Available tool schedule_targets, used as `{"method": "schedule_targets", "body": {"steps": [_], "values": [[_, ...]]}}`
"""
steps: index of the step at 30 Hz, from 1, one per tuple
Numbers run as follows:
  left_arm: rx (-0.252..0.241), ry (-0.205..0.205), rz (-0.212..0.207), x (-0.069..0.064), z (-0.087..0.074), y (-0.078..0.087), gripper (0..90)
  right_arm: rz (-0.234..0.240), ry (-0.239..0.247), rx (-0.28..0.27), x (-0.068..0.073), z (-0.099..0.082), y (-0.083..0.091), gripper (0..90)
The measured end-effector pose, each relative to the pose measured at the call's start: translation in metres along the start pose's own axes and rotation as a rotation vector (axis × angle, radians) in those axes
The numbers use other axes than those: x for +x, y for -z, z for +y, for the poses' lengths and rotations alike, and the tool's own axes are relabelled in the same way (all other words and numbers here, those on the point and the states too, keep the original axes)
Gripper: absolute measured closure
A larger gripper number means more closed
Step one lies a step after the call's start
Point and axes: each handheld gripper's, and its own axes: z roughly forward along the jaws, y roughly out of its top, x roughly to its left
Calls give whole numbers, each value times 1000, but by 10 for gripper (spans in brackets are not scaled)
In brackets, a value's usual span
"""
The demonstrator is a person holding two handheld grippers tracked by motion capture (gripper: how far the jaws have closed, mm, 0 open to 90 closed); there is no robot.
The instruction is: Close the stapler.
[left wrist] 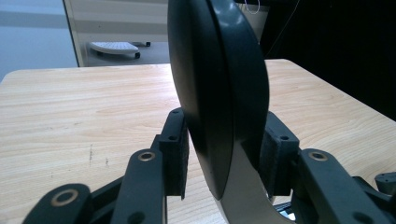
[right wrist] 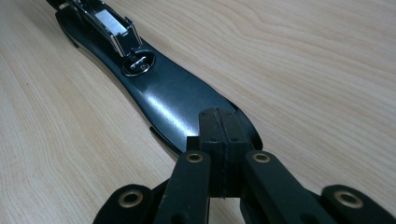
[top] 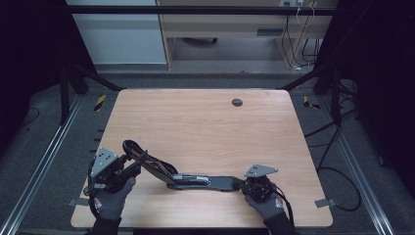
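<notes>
two grips on one opened stapler (top: 195, 180) lying low on the tabletop (top: 205, 122): right fingers (right wrist: 224, 140) pressed together over its base tip, left fingers (left wrist: 177, 154) clamped on the raised handle. stiff, hinged, glossy plastic; likely slippery.

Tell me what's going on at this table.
A person with a gripper in each hand is handling a big black stapler that lies opened out on the wooden table. The right gripper is shut, its jaws closed over the end of the flat base. The left gripper has the raised top arm between its pads.
</notes>
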Motion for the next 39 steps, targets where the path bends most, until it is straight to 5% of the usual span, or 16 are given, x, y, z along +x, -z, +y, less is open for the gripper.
{"method": "schedule_targets", "body": {"steps": [11,22,39], "values": [[-13,-51,-5,-26,9,-7,608,4,-4,3,0,-2,-3,900],[-11,-156,37,-56,15,-16,612,5,-2,1,0,-1,-4,900],[-12,-265,77,-80,14,-25,613,4,-9,2,2,0,-6,900]]}}
